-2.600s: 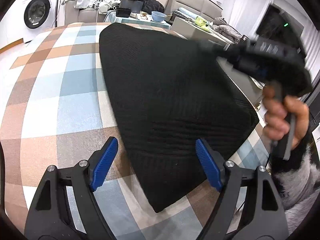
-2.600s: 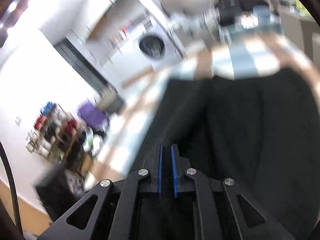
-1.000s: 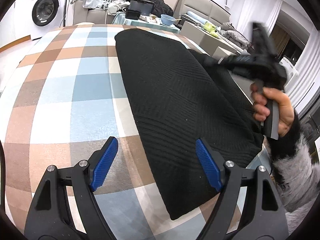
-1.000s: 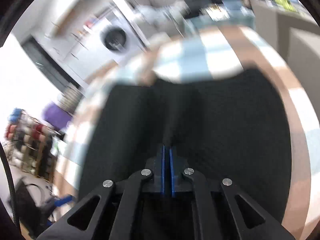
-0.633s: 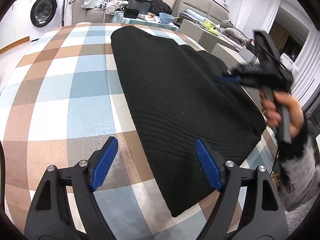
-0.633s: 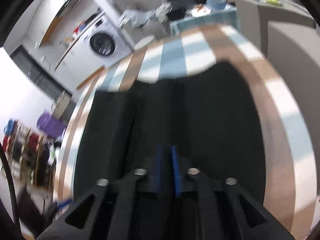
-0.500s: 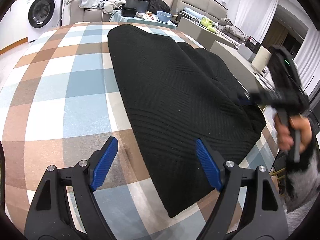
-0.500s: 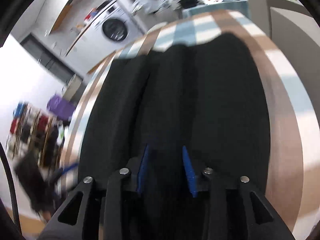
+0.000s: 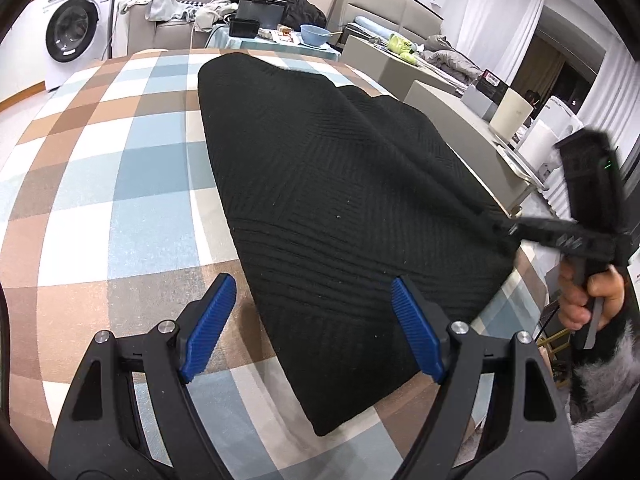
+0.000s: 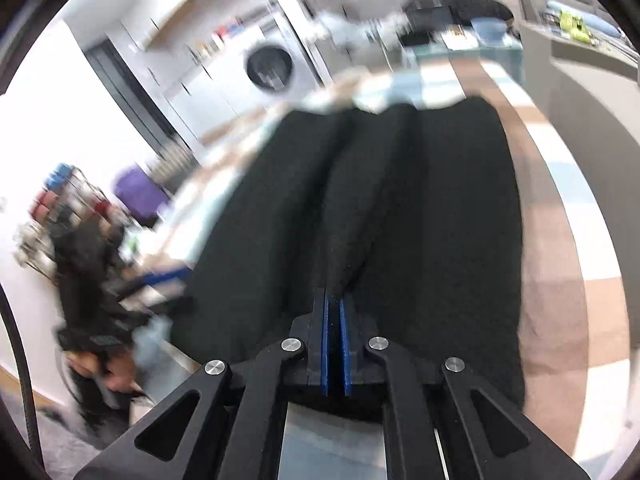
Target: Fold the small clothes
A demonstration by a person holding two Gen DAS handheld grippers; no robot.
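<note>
At the sweater's [image 9: 340, 184] edge, right gripper [image 10: 334, 312] fingers have reclamped.

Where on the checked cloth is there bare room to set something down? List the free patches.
The wide stretch of checked tablecloth left of the black knitted garment, back to the far edge, is bare. Only a thin strip shows along the garment's right side, where the right gripper pinches it: crowded.

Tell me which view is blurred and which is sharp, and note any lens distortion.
Left wrist view: sharp on the black knit garment and checked tablecloth, fisheye curving the cloth's lines. Right wrist view: motion-smeared on the washing machine and room, garment soft, only the closed right gripper crisp.
</note>
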